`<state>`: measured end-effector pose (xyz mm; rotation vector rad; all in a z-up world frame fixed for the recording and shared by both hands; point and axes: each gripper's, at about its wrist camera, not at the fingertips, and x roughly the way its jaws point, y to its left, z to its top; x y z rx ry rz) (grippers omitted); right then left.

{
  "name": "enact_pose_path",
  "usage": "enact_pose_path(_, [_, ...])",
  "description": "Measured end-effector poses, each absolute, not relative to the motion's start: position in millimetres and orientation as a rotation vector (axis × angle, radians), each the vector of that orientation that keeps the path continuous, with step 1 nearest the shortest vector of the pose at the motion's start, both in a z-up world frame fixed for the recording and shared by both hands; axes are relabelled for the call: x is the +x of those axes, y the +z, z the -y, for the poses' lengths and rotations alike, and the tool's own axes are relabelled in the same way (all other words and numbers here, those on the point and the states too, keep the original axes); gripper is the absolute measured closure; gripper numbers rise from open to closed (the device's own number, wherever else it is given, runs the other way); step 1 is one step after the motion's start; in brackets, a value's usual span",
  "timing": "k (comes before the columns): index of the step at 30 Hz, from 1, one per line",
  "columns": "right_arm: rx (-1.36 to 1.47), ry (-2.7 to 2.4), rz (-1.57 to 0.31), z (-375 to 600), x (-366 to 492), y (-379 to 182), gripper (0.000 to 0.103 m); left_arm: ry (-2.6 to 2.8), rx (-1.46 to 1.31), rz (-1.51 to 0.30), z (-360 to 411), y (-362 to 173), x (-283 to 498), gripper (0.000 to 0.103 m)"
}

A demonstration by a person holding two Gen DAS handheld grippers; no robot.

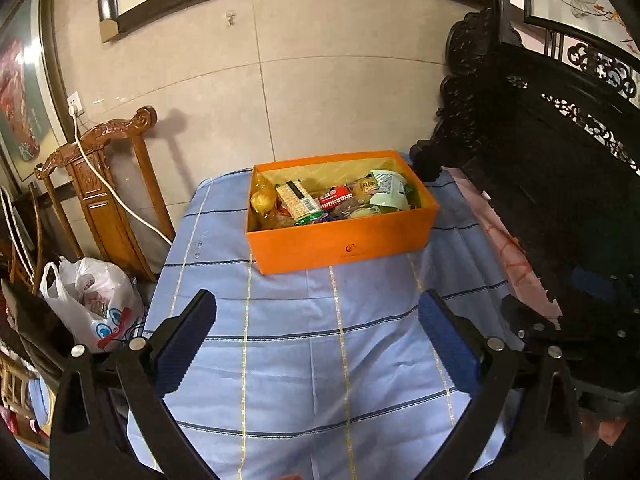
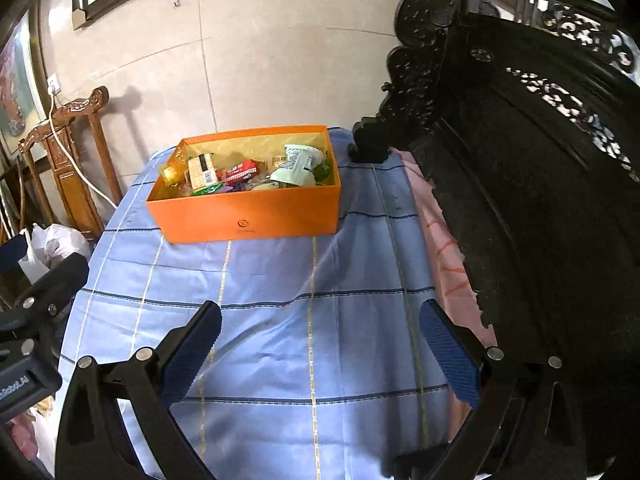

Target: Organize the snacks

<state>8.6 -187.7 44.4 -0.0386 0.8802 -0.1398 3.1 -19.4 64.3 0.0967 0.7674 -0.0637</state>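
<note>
Both my jaws stand wide with nothing between them: my left gripper [image 1: 316, 312] and my right gripper [image 2: 320, 320] hover over the bare near stretch of the blue checked tablecloth [image 1: 320, 360], well short of the orange box [image 1: 340, 240]. That box sits toward the far edge of the cloth by the tiled wall, its top open, packed with snacks [image 1: 332, 200] such as a pale green packet [image 2: 298, 166] at its right end. Open cloth lies all around it, bounded on the right by dark carved furniture [image 2: 520, 160] and on the left by a drop to a wooden chair [image 1: 100, 184] and a white plastic bag [image 1: 92, 300].
</note>
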Motion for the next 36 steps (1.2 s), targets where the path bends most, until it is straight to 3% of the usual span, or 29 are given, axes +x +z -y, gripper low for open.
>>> enact_pose_path(22, [-0.039, -0.126, -0.835, 170, 4, 59, 0.003, -0.112, -0.008, -0.787, -3, 63, 7, 0.004])
enact_pose_path(36, [-0.010, -0.134, -0.822, 176, 4, 61, 0.003, -0.120, 0.069, -0.733, 7, 68, 2, 0.004])
